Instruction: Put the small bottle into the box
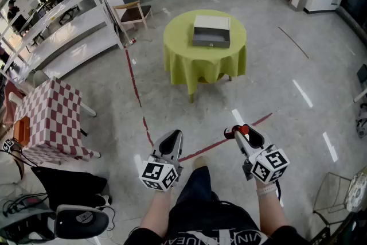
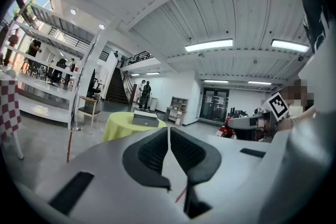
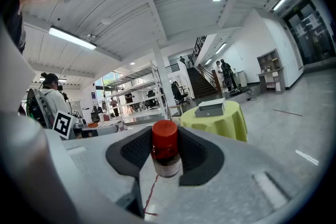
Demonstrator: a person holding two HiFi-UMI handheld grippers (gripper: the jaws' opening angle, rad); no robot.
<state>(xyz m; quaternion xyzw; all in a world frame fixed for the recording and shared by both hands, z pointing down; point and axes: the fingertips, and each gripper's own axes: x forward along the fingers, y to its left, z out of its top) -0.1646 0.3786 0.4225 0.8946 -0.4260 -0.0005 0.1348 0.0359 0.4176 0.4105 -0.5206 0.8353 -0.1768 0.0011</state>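
Observation:
A small bottle (image 3: 166, 153) with a red cap and brown glass sits upright between the pads of my right gripper (image 3: 166, 152), which is shut on it. In the head view the red cap of the small bottle (image 1: 241, 129) shows at the tip of the right gripper (image 1: 243, 133), held low in front of the person. My left gripper (image 1: 171, 143) is beside it, its pads (image 2: 157, 152) pressed together with nothing between them. The grey box (image 1: 211, 31) lies on a round table with a yellow-green cloth (image 1: 182, 49), a few steps ahead across the floor.
A red-and-white checked table (image 1: 49, 120) stands at the left, a wooden chair (image 1: 133, 13) behind the round table, long shelving (image 1: 51, 14) along the far left. Red tape lines (image 1: 136, 86) cross the grey floor. A black bag and chair (image 1: 74, 203) lie at the lower left.

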